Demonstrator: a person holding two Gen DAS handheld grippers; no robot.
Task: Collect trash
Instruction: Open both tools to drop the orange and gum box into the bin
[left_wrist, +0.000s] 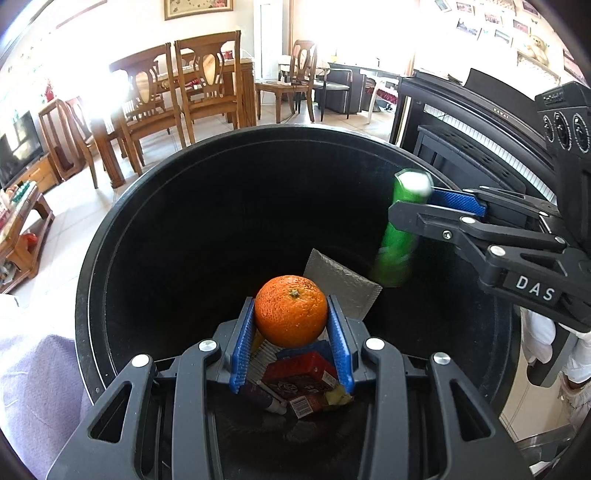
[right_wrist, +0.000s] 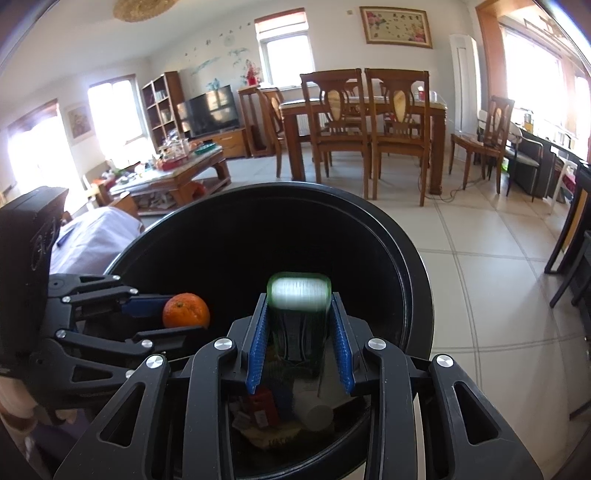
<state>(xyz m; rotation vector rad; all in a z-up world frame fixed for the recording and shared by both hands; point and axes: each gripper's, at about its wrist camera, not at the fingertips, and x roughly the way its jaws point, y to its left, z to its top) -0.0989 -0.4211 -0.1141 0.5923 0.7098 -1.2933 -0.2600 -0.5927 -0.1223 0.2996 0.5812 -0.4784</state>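
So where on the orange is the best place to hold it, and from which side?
Across its widest middle, as the left gripper does now: pads on opposite flanks of the orange, coming level from the side with the stem end up. It is round and smooth, so a grip off the equator would likely squeeze it out.

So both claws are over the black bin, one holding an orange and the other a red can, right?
Nearly. The can in the right gripper is green, as the right wrist view shows. The left gripper does hold the orange over the black bin.
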